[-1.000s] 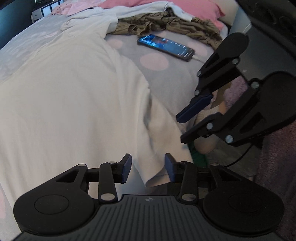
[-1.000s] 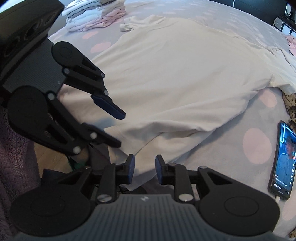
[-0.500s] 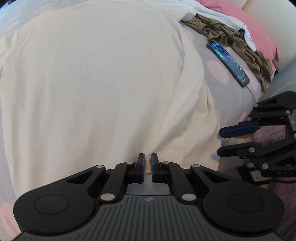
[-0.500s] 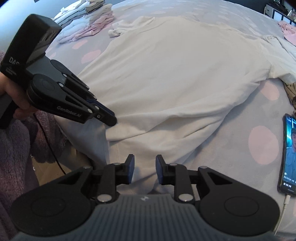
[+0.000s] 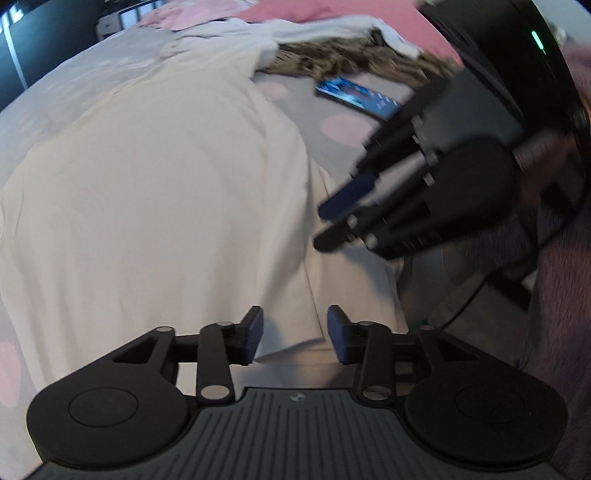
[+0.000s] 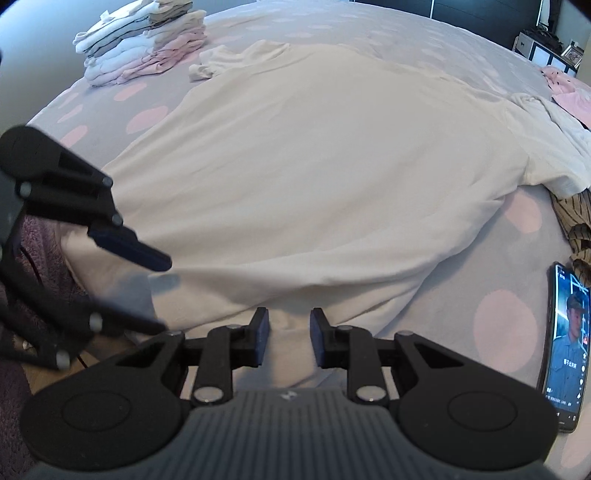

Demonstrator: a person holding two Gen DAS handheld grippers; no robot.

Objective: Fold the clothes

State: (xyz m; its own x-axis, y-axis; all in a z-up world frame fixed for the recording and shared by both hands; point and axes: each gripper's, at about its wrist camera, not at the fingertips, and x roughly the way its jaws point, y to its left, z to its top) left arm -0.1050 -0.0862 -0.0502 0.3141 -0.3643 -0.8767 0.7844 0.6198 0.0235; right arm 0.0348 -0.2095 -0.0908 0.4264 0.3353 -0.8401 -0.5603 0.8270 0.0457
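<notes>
- Nearest me, my left gripper (image 5: 294, 330) hangs over the bottom hem of the cream shirt (image 5: 155, 192); its fingers are opening, with cloth seen below the gap but nothing pinched.
- My right gripper (image 6: 288, 334) sits just beside it at the same hem, fingers parted a little and released, gripping nothing.
- The shirt lies spread flat across the bed (image 6: 436, 55), hem toward me at the bed's edge, collar and sleeves at the far end.
- I judge it light, limp and quick to wrinkle. It should drape, not hold shape, so I would pinch the hem at both corners through both layers.
- Right of the shirt lies a lit phone (image 6: 563, 347), near a crumpled brown garment (image 5: 354, 61); I would keep the fold clear of them.
- Only the right view shows the stack of folded clothes (image 6: 144, 40) at the far left corner, and the shirt's far sleeve.
- Only the left view shows the pink pillow (image 5: 332, 11) at the head of the bed; it is motion-blurred.
</notes>
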